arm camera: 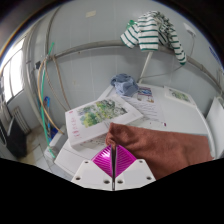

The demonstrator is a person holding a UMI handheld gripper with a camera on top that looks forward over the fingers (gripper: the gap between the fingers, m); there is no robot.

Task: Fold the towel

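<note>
A brown towel (165, 145) lies on the white table (190, 118), just ahead of my fingers and stretching to their right. My gripper (114, 150) is at the towel's near left edge. The two magenta pads (104, 161) are pressed together, with the towel's edge pinched between their tips. The part of the towel inside the pads is hidden.
A printed booklet (100, 115) and papers lie on the table beyond the fingers to the left. A small blue crumpled object (124, 84) sits further back. A green-and-white striped cloth (152, 30) hangs above the far right. Cables (44, 80) run down the wall at left.
</note>
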